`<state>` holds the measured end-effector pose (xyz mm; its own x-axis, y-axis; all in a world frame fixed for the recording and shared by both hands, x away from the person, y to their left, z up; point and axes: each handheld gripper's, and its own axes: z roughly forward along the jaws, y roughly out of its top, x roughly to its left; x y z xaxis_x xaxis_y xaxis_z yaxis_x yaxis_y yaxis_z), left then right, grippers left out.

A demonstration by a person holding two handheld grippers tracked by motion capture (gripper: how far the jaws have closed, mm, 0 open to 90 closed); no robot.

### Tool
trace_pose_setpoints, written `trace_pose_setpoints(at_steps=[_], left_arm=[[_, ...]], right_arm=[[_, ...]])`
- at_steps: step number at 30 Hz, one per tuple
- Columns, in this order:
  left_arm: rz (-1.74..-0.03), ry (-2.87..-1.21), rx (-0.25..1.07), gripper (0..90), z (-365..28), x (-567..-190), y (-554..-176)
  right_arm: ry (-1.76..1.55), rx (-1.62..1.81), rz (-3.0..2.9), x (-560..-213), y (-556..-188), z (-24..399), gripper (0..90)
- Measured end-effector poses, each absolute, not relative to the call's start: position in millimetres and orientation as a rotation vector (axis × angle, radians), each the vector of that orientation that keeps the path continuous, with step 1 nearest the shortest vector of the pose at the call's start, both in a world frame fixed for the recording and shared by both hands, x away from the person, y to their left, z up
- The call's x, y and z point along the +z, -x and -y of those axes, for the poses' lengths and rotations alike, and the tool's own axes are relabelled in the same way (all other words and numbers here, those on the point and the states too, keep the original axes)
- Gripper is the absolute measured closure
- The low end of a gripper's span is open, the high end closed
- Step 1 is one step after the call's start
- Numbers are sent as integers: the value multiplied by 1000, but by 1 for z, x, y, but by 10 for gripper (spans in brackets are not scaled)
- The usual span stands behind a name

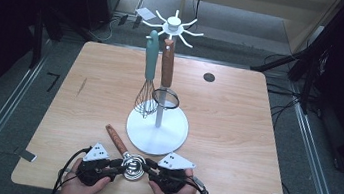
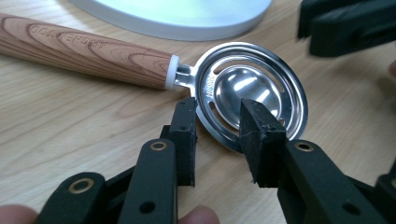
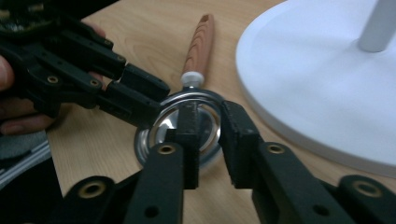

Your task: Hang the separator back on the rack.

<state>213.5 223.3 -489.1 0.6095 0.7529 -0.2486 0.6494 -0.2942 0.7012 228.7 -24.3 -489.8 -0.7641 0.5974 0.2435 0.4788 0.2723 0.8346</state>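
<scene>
Lying flat on the wooden counter [image 1: 235, 135], an egg separator [image 1: 124, 154] with a wood-grain handle and a round slotted steel head rests just in front of the white round base of a utensil stand [image 1: 158, 125]. Its handle points away from the person and to the left, and its head lies between the two hand-held grippers at the near edge of the counter.

The left hand-held gripper [image 2: 219, 135] reaches the steel head from the left. Its jaws stand apart on both sides of the rim of the head, and the frames do not show the pads pressing on the metal, so it looks released.

The right hand-held gripper [image 3: 210, 140] comes from the opposite side. Its jaws stand narrow over the near rim of the head; whether the pads already clamp the rim cannot be told.

On the stand hang a whisk with a teal handle [image 1: 149, 74] and a second utensil with a wooden handle and a dark ring [image 1: 166, 76], both upright beside the pole.
</scene>
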Motion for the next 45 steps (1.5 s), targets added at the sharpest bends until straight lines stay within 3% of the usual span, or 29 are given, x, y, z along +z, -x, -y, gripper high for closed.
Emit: trace_pose_setpoints(at_steps=[5,10,15,22,26,35,45], left_arm=[[-1064,-2006,87,731,-219,-488,-216],[-1023,-2008,29,769,-220,-488,-219],[-1074,-1943,163,778,-237,-479,-223],[-1207,-1869,312,859,-266,-476,-235],[-1250,-1865,325,900,-272,-479,-242],[-1250,-1887,318,900,-269,-481,-247],[-1272,-1926,337,883,-258,-487,-259]], right_arm=[[-984,1447,-2477,-496,-224,13,900],[-1019,1358,-2503,-503,-226,12,900],[-1047,1321,-2500,-503,-226,16,900],[-1036,1303,-2494,-503,-224,25,900],[-1045,1279,-2488,-502,-224,36,900],[-1074,1217,-2479,-500,-228,55,900],[-1065,1282,-2458,-483,-234,52,778]])
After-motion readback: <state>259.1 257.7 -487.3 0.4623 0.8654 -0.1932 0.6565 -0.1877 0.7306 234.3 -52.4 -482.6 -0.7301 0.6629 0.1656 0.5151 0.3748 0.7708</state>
